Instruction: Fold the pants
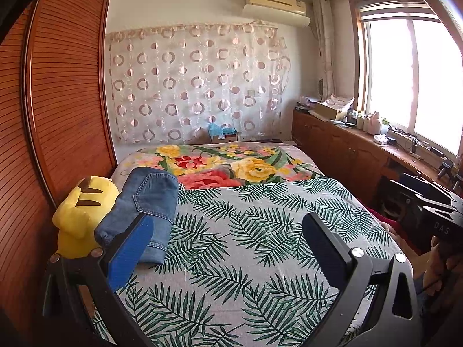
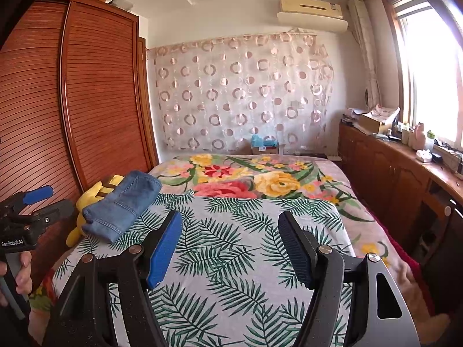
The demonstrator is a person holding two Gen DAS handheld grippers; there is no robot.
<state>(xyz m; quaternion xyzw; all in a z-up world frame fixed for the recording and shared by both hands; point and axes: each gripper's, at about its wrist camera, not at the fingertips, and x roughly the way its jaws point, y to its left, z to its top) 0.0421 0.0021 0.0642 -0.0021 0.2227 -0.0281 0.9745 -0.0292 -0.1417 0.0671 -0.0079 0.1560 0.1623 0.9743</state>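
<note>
Jeans (image 1: pixel 144 211), folded into a compact blue denim bundle with a back pocket facing up, lie at the left of both frames on the near-left part of the bed (image 1: pixel 260 274), on its fern-print cover; in the right wrist view the same bundle (image 2: pixel 121 205) sits at left centre, apart from both grippers; a yellow plush toy (image 1: pixel 78 214) lies just beside the jeans on their left, touching them, at the edge of the bed next to the slatted wooden wardrobe (image 1: pixel 58 115) that fills the left of the frame; the left gripper (image 1: pixel 228 245) hangs over the fern cover at the bottom of its own view with its fingers (image 1: pixel 131 254) spread wide and nothing between them, the blue-padded finger overlapping the near end of the jeans in the picture, though contact cannot be told; the right gripper (image 2: pixel 230 248) is likewise low in its frame above the cover, fingers (image 2: pixel 165 248) spread and holding nothing; a floral blanket (image 1: pixel 231 167) covers the far half of the bed; behind it a circle-patterned curtain (image 1: pixel 196 84) hangs on the wall, an air conditioner (image 1: pixel 275 3) sits at the upper centre-right, and a bright window (image 1: pixel 411 78) stands above a cluttered wooden desk (image 1: pixel 376 144) at the right.
</note>
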